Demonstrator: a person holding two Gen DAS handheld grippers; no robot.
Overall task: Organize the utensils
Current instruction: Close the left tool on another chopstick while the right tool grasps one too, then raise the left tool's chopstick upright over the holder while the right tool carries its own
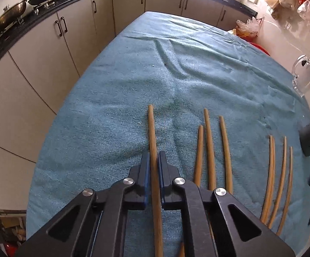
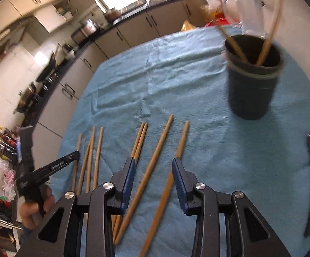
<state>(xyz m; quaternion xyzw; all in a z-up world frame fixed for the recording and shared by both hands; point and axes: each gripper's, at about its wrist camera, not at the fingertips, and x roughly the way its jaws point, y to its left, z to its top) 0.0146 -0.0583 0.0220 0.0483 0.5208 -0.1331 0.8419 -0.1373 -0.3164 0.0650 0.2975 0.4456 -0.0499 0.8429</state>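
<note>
Left gripper (image 1: pixel 154 160): black two-finger tongs with blue pads, jaws narrow, closed on one long wooden chopstick (image 1: pixel 152 141); stick runs straight between the pads, tip pointing away from camera over the cloth.
Held chopstick vs cloth: cannot tell if it touches the blue towel cloth (image 1: pixel 176 68) or sits just above it.
Right gripper (image 2: pixel 154 167): same black tongs with blue pads, jaws wide apart, nothing held.
Chopsticks under right gripper: two loose wooden chopsticks (image 2: pixel 155 160) lie on the cloth in line with the open gap; one passes between the fingers, the other (image 2: pixel 177 156) runs beside the right finger; contact with the pads not clear.
Pair left of right gripper: two wooden chopsticks lying together (image 2: pixel 139 141), touching each other, passing behind the left finger.
Group of three (image 1: pixel 208 147): wooden chopsticks flat on the cloth, just right of the held chopstick, roughly parallel to it.
Far group (image 1: pixel 279 175): thin curved-looking wooden chopsticks, further right of the held chopstick, near the cup.
Dark round plastic cup (image 2: pixel 251 77): upright on the cloth, well beyond the right gripper and to its right; two wooden chopsticks (image 2: pixel 268 34) stand in it, leaning on the rim.
Clear glass mug (image 1: pixel 305 75): on the cloth edge, beyond the dark cup.
Image note: right wrist view motion-blurred.
</note>
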